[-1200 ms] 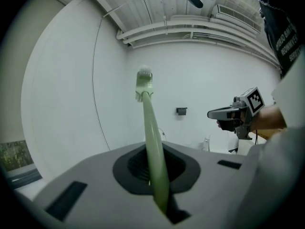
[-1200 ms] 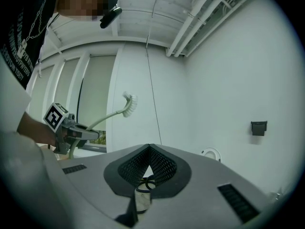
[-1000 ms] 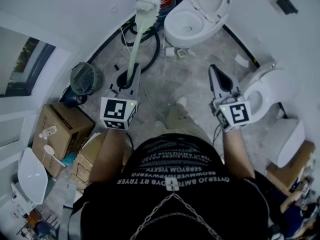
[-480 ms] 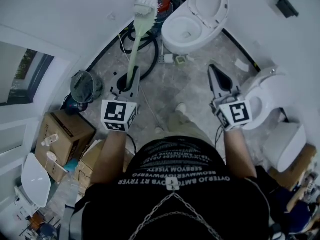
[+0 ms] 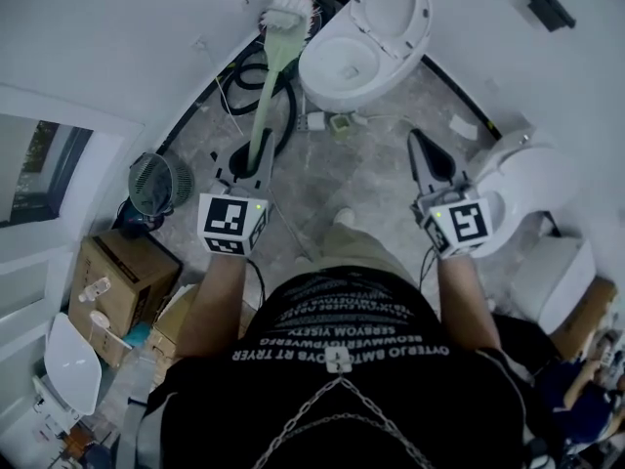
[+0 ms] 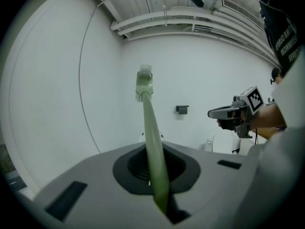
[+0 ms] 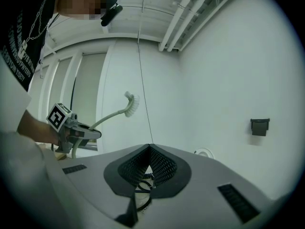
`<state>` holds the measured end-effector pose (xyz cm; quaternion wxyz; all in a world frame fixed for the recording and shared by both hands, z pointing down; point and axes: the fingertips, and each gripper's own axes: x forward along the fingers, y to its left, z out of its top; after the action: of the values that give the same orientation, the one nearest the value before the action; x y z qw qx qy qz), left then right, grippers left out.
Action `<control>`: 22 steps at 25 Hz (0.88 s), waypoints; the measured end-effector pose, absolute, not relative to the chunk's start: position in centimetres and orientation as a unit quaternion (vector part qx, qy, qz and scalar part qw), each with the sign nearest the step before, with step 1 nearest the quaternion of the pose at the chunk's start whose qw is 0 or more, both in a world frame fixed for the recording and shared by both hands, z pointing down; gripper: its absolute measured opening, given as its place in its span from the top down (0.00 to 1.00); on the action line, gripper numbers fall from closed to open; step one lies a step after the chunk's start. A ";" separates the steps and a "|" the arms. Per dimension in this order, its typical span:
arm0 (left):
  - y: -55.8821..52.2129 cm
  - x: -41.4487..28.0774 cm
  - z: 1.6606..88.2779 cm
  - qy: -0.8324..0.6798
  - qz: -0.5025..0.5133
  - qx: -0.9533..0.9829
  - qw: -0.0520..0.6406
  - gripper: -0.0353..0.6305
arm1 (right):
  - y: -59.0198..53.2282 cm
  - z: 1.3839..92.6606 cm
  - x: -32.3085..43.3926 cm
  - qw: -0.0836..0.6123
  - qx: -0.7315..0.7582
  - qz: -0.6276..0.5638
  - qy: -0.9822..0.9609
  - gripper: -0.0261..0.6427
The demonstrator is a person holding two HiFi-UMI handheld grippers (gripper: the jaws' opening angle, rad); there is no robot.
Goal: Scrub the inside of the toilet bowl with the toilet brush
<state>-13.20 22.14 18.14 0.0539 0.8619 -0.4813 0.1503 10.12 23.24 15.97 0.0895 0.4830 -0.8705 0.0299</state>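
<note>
A: Where's the toilet brush [image 5: 266,101]?
B: Its handle is clamped in the left gripper [image 5: 246,156], bristles up near the wall, left of the toilet bowl [image 5: 344,62].
A: And the right gripper [image 5: 427,149]?
B: Pinched together, empty. I'd swing the head over the rim, then dip it in. The floor ahead is open, but mind the hose [image 5: 289,115].

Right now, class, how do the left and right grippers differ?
The left gripper is shut on the green toilet brush; the right gripper is shut on nothing. The left gripper is over bare floor; the right gripper is beside the nearer toilet. Both carry a marker cube.
</note>
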 end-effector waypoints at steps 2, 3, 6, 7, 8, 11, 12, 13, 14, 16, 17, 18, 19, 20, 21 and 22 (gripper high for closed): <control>21.4 -12.5 17.8 -0.482 0.149 0.862 0.057 0.94 | 22.5 15.8 10.9 0.093 0.482 0.028 -0.871 0.96; 21.0 -12.2 17.5 -0.483 0.147 0.861 0.058 0.94 | 22.0 15.5 11.2 0.091 0.482 0.027 -0.871 0.96; 20.0 -11.7 16.5 -0.490 0.144 0.858 0.052 0.94 | 20.4 14.2 11.7 0.076 0.479 0.019 -0.874 0.96; 19.5 -11.7 16.2 -0.494 0.142 0.856 0.049 0.94 | 19.8 13.9 11.8 0.073 0.476 0.015 -0.876 0.96; 19.1 -11.6 15.9 -0.498 0.141 0.855 0.046 0.94 | 19.2 13.7 11.9 0.072 0.474 0.011 -0.878 0.96; 17.9 -11.3 15.6 -0.508 0.135 0.849 0.043 0.94 | 17.7 13.3 12.3 0.071 0.466 0.005 -0.882 0.96; 17.6 -11.1 15.5 -0.511 0.134 0.848 0.043 0.94 | 17.3 13.3 12.4 0.071 0.463 0.005 -0.883 0.96; 17.4 -11.1 15.6 -0.514 0.134 0.846 0.044 0.94 | 17.0 13.3 12.5 0.071 0.461 0.006 -0.885 0.96; 17.2 -11.1 15.6 -0.517 0.133 0.844 0.045 0.94 | 16.9 13.4 12.4 0.072 0.457 0.007 -0.886 0.96; 17.1 -11.2 15.7 -0.522 0.132 0.841 0.049 0.94 | 16.7 13.4 12.3 0.075 0.451 0.007 -0.889 0.96; 17.0 -11.3 15.8 -0.523 0.132 0.840 0.052 0.94 | 16.6 13.3 12.3 0.076 0.450 0.008 -0.890 0.96; 16.9 -11.4 15.8 -0.524 0.131 0.840 0.054 0.94 | 16.5 13.3 12.3 0.076 0.450 0.009 -0.890 0.96; 16.8 -11.5 15.7 -0.524 0.132 0.839 0.055 0.94 | 16.3 13.2 12.4 0.075 0.451 0.010 -0.889 0.96; 16.8 -11.5 15.7 -0.524 0.133 0.840 0.054 0.94 | 16.1 13.2 12.4 0.075 0.452 0.011 -0.889 0.96; 16.7 -11.5 15.6 -0.522 0.134 0.840 0.053 0.94 | 15.9 13.2 12.4 0.075 0.452 0.012 -0.889 0.96; 16.7 -11.6 15.6 -0.521 0.135 0.841 0.051 0.94 | 15.9 13.3 12.4 0.076 0.452 0.012 -0.889 0.96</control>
<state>-11.56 16.67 15.61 0.0513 0.8412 -0.5212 0.1348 12.40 15.87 13.31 0.0757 0.4522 -0.8886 0.0122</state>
